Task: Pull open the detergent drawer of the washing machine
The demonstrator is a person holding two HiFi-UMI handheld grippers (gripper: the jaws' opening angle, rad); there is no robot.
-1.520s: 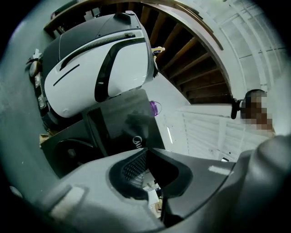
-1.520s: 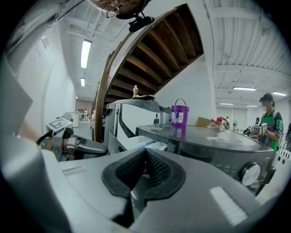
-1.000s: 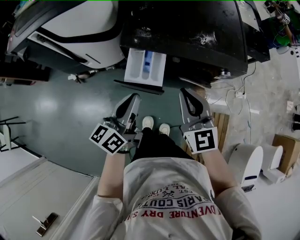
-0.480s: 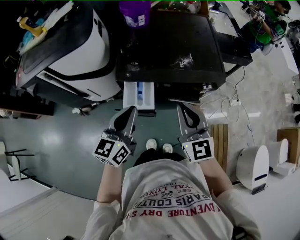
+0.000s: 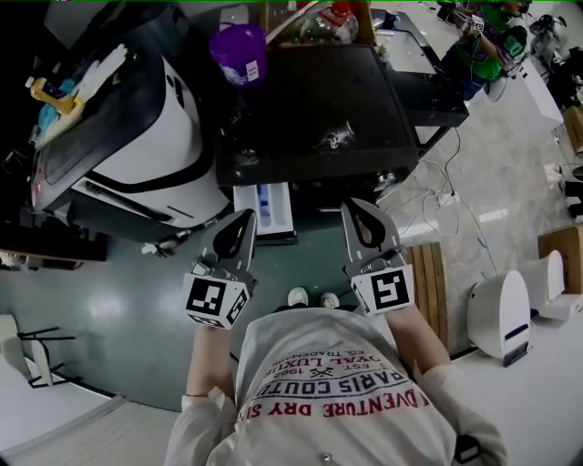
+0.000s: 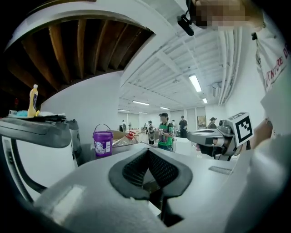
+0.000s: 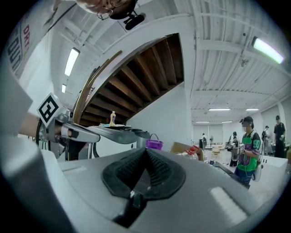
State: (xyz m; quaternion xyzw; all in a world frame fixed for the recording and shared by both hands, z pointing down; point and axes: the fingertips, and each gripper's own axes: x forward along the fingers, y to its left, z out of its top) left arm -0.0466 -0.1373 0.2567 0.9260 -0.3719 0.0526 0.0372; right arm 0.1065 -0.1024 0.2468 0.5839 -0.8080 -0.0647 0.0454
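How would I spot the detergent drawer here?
Find the black-topped washing machine ahead of the person. At the left of its front edge the detergent drawer sticks out: the only white tray with a blue insert, beyond the left gripper.

- A purple bucket (image 5: pixel 239 53) with a white label stands upright beside a cardboard box (image 5: pixel 314 20).
- A yellow bottle (image 5: pixel 47 96) rests atop a white-and-black appliance (image 5: pixel 146 155).
- A person in a green vest (image 5: pixel 481 41) stands in the background.
- A wooden pallet (image 5: pixel 428 273) lies on the floor near a white rounded unit (image 5: pixel 499 314).
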